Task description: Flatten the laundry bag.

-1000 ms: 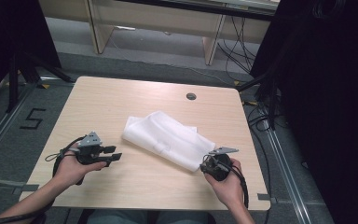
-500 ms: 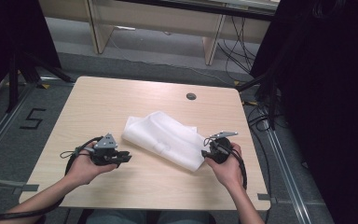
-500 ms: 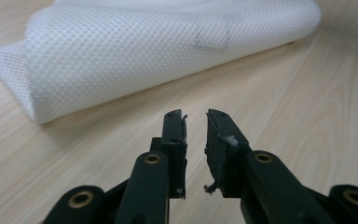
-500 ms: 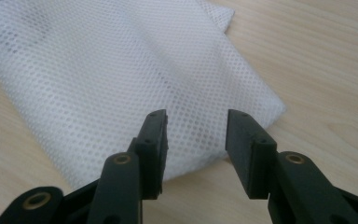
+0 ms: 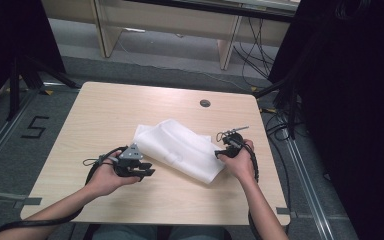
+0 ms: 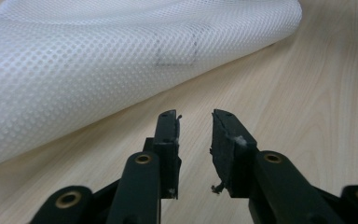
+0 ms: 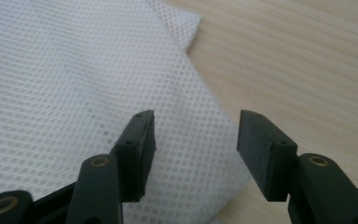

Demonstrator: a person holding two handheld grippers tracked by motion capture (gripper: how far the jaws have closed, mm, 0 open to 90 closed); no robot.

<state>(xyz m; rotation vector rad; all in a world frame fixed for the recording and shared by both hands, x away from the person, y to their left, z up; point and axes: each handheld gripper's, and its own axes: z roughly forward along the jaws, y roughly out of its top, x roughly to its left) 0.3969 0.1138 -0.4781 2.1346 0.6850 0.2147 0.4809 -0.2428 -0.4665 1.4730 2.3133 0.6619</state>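
A white mesh cloth (image 5: 180, 150) lies folded and slanted on the wooden table (image 5: 105, 115). My left gripper (image 5: 147, 172) rests low by the cloth's near-left edge. Its jaws have just been opening a little. In the left gripper view, the left gripper (image 6: 195, 116) shows a narrow gap with only bare wood in it, and the cloth (image 6: 98, 56) lies just ahead. My right gripper (image 5: 219, 154) is at the cloth's right end. Its jaws have just been opening, and the right gripper (image 7: 196, 121) stands wide over the cloth's edge (image 7: 74, 70) without pressing it.
A round cable hole (image 5: 205, 103) sits at the table's far right. Cables trail from both grippers. Bare wood surrounds the cloth on the left and far sides. Dark stands and floor rails flank the table.
My left hand slid right, up to the cloth's edge. My right hand moved away from the table's near edge along the cloth's right end, and its jaws spread wider.
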